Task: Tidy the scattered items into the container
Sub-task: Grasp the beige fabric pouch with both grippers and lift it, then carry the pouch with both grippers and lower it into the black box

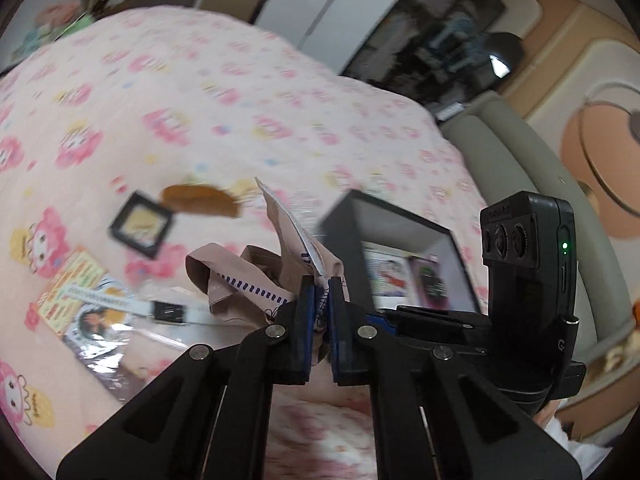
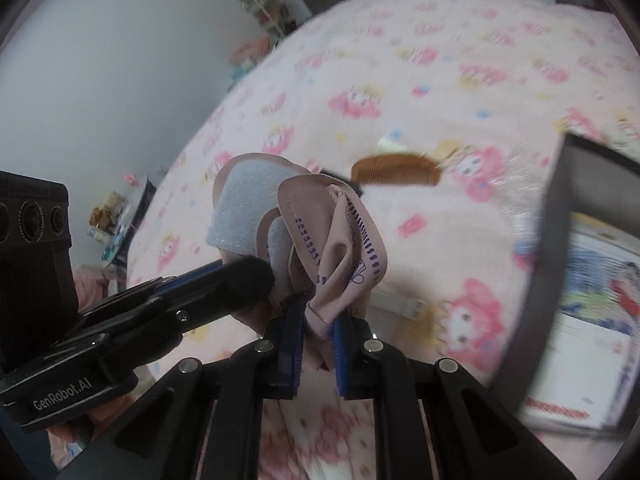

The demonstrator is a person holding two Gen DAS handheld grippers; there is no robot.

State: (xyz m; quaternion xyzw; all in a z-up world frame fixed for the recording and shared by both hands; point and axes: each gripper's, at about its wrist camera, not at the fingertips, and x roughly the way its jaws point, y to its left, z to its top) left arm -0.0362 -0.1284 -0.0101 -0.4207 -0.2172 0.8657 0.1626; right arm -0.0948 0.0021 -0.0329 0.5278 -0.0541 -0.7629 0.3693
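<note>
Nearest the lens, the left gripper [image 1: 320, 300] is seen clenched on a crumpled pinkish-beige fabric strap [image 1: 248, 276] with a grey hook-and-loop patch, and the right gripper [image 2: 318, 320] is clamped on another fold of the same strap [image 2: 344, 240], so the piece is held off the bed between both tongs. Both views are blurred.

The task is judged to be partly done. Inside the dark-walled container [image 1: 344, 216], ahead and to the right of the left tongs, printed packets are already seen lying. Outside it, several things are left on the pink blanket [image 1: 200, 100]: a brown comb [image 1: 200, 200] beyond the strap, a small black-framed compact [image 1: 142, 224] ahead-left, a printed card in a clear sleeve [image 1: 80, 296] to the left, and a white strip with a black clip [image 1: 168, 312] just left of the fingers.

From the right tongs, the container wall [image 2: 532, 264] rises close on the right; its rim would have to be cleared by lifting over it. Ahead and left, open blanket is offered; the bed edge lies farther left.
</note>
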